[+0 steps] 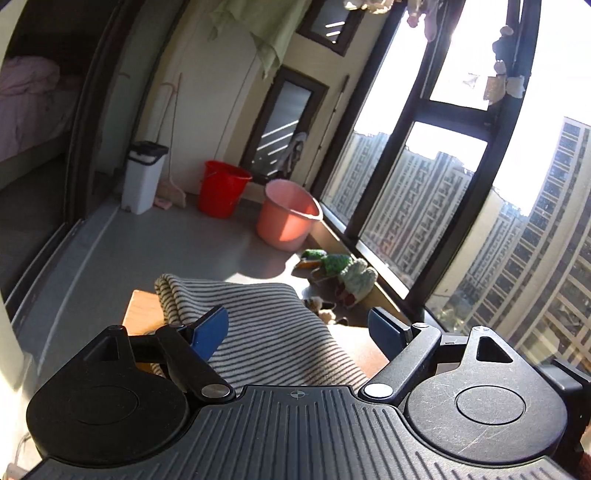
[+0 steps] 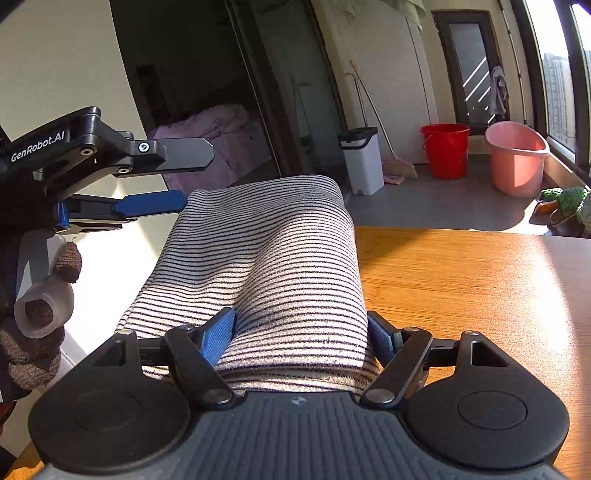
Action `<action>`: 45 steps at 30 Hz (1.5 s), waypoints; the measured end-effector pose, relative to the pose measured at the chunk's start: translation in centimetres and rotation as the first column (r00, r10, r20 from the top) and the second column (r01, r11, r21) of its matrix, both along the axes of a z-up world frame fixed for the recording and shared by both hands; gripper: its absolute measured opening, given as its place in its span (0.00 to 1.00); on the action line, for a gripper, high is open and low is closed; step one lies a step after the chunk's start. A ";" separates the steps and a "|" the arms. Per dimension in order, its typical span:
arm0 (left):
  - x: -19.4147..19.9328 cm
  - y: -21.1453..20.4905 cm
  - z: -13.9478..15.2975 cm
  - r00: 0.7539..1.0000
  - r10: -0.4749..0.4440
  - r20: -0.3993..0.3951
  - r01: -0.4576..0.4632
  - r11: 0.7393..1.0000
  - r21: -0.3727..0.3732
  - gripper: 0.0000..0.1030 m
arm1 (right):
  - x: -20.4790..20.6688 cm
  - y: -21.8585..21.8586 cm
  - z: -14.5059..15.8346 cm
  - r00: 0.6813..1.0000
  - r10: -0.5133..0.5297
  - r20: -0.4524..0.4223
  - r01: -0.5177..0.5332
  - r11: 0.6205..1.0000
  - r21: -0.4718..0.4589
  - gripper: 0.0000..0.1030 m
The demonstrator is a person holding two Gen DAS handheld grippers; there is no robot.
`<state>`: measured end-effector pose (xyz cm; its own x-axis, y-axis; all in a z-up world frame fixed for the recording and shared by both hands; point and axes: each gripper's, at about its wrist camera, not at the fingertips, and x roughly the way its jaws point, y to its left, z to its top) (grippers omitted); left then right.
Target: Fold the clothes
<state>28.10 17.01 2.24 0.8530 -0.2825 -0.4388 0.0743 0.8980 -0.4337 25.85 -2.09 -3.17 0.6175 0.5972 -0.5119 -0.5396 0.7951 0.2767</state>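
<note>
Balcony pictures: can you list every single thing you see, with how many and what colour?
striped cloth: one, white with dark stripes, folded on the table
table: one, wooden brown
red bucket: one, floor by far wall
pink bucket: one, beside window
bin: one, white, black lid
broom: one, leaning by the bin
green slippers: some, count unclear, under window
left tongs: open, blue pads, above cloth
right tongs: blue pads around cloth's near end

Enclosed apartment balcony in a high-rise home.
Buckets (image 1: 225,188), broom (image 2: 397,166), hanging laundry (image 1: 266,33) upper centre; tower blocks (image 1: 517,236) through right-hand windows.
</note>
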 end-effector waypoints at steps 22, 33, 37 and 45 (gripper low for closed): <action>1.1 2.0 -4.7 0.998 -0.035 0.042 0.034 0.999 0.016 0.73 | 12.8 4.6 3.9 1.000 0.007 -0.024 -0.011 0.981 -0.193 0.60; 1.0 1.2 -4.6 0.998 -0.036 0.048 0.033 0.996 0.080 0.73 | 15.6 7.3 1.9 0.997 -0.063 -0.037 0.052 0.967 -0.251 0.89; 0.9 1.4 -4.8 0.998 -0.038 0.052 0.034 0.997 0.074 0.74 | 11.4 3.5 3.5 0.999 -0.054 0.008 0.055 0.985 -0.161 0.89; 0.3 1.7 -4.2 0.998 -0.013 0.064 0.010 0.999 0.042 0.74 | 3.6 -0.8 -0.5 0.998 -0.021 -0.058 0.018 0.998 -0.061 1.00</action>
